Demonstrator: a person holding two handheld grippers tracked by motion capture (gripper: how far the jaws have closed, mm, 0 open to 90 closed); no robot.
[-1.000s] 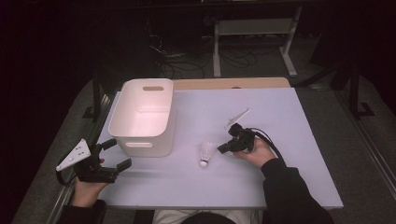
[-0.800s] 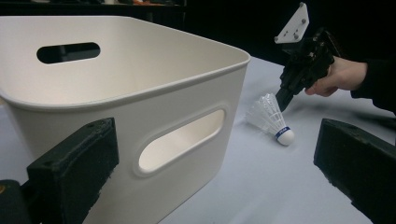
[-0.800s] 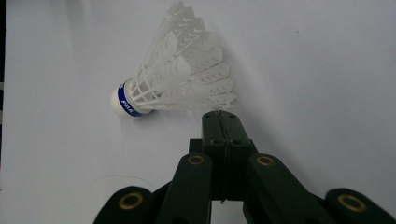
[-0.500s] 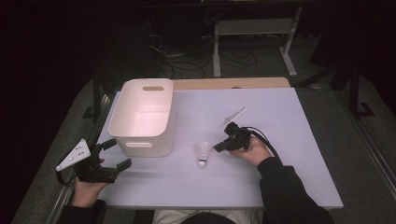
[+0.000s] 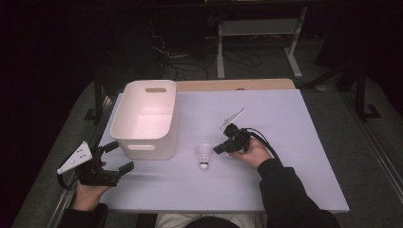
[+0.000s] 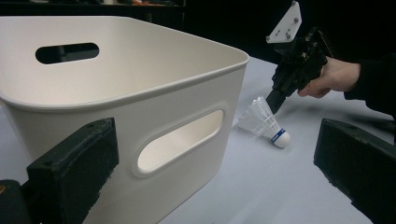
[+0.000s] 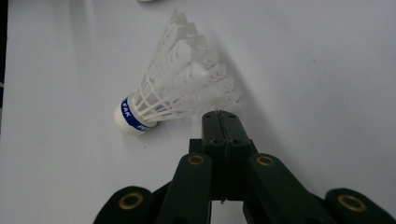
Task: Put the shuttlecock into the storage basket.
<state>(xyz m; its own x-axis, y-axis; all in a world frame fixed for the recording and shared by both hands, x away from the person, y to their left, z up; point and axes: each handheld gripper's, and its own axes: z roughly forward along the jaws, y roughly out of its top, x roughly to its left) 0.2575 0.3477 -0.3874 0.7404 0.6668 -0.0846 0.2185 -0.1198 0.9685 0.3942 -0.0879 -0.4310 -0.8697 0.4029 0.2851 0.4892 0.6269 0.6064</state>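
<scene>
A white plastic shuttlecock (image 5: 204,156) with a blue band lies on its side on the pale table (image 5: 294,123), just right of a white bin (image 5: 142,140). My right gripper (image 5: 217,150) is shut, jaws pressed flat together. In the right gripper view its tips (image 7: 219,116) sit at the rim of the shuttlecock's skirt (image 7: 180,91); a pinch on the rim cannot be made out. My left gripper (image 5: 121,156) rests open at the table's front left, beside the bin's near corner. In the left gripper view the bin (image 6: 140,93), the shuttlecock (image 6: 267,122) and the right gripper (image 6: 272,105) stand ahead of the wide jaws.
The bin holds nothing that I can see and has slot handles. A wooden strip (image 5: 233,84) runs along the table's far edge. Beyond it, on the dark floor, lie cables and a metal frame (image 5: 256,28). Bare table spreads right of the right hand.
The right gripper has slid a little to the left, up to the shuttlecock's skirt. The shuttlecock, the bin and the left gripper have kept their places.
</scene>
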